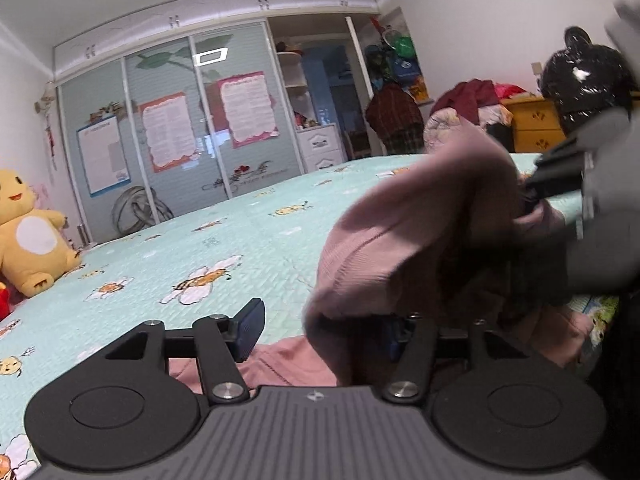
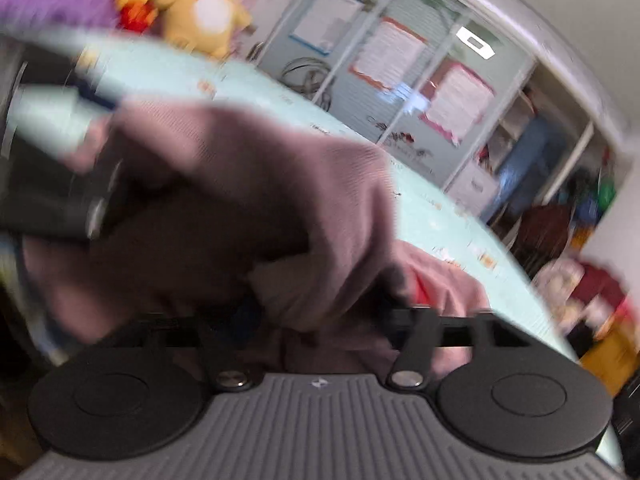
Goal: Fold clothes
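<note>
A dusty-pink knit garment (image 1: pixel 420 220) is bunched up above the mint bedspread (image 1: pixel 180 248), and more of it lies flat under my left gripper (image 1: pixel 322 334). That gripper stands open. Its left finger (image 1: pixel 250 330) is bare, while cloth drapes over the right finger. My right gripper (image 1: pixel 560 184) comes in from the right and pinches the raised fold. The right wrist view is blurred: the garment (image 2: pixel 280 200) fills the gap of the right gripper (image 2: pixel 316 308). The dark blurred shape at the left of that view looks like the left gripper (image 2: pixel 60 184).
A yellow plush toy (image 1: pixel 28 236) sits at the bed's left edge. Behind the bed stand a sliding-door wardrobe (image 1: pixel 172 128) and white drawers (image 1: pixel 320 146). To the right are piled clothes (image 1: pixel 472 100), a yellow dresser (image 1: pixel 536 124) and a black bag (image 1: pixel 584 76).
</note>
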`<state>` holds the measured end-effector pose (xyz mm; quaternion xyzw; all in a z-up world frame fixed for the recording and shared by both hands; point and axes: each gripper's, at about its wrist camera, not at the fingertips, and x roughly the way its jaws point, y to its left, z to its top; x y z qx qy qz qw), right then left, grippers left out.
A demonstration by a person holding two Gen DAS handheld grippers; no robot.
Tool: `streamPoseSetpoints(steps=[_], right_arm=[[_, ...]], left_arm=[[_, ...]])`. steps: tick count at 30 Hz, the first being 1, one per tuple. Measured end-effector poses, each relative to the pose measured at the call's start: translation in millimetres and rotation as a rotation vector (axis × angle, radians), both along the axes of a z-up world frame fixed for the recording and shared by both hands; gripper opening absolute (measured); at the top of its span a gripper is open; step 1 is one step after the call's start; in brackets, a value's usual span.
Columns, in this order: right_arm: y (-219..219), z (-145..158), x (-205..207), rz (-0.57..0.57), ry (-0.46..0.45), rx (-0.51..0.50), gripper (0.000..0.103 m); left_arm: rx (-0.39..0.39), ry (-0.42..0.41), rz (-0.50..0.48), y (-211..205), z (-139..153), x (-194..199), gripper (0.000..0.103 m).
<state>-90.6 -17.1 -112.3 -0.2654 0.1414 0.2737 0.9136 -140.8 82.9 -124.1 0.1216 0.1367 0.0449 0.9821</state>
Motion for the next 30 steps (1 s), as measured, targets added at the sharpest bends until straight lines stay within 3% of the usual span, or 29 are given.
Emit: streamPoseSetpoints(steps=[1,3,4,5,8,11,18,20,22,26,28,30], right_arm=[[-4.3,8.4,1.0,-0.01,0.007,0.049,0.019],[-12.3,23.5,-1.2,-0.015,-0.006,0.117,0.017],[-17.1,30.9,-3.8,-0.011,-0.016,0.148,0.016],[-21.9,38.4,-6.3,-0.007,-0.025,0.178,0.016],[-35.0,62.9,-13.0,-0.001,-0.045,0.251,0.016],[-46.3,90.0,-21.3,0.023,-0.084,0.287,0.016],[-67.8,136.9,-31.8,0.108,-0.168,0.253,0.02],[-68.3,133.5,-33.3,0.13,-0.148,0.219,0.027],[-65.4,120.5,-29.3,0.13,-0.113,0.181,0.04],[-48.1,79.2,-25.7,0.116,0.009,0.155,0.043],[-35.8,53.7,-33.4,0.161,0.015,0.102,0.056],[-20.0,25.7,-33.9,0.176,-0.02,-0.004,0.059]], left_arm=[[-0.004,-0.003,-0.006,1.0,0.9,-0.2,0.06],[-0.011,-0.01,-0.019,2.9,2.8,-0.6,0.046],[-0.02,-0.023,-0.022,4.2,5.7,-2.2,0.027],[-0.038,-0.046,-0.018,6.2,11.3,-5.9,0.014],[-0.102,-0.141,-0.004,12.0,36.2,-20.8,0.012],[-0.115,-0.242,0.01,17.0,69.4,-36.3,0.012],[-0.012,-0.425,0.045,17.6,148.1,-62.8,0.012],[0.023,-0.412,0.067,15.9,155.7,-58.2,0.012],[0.047,-0.369,0.087,15.5,157.0,-47.6,0.012],[-0.009,-0.213,0.112,23.9,124.2,-16.9,0.012],[-0.046,-0.172,0.12,29.1,113.0,-10.8,0.012],[-0.061,-0.155,0.121,31.8,107.9,-10.7,0.012]])
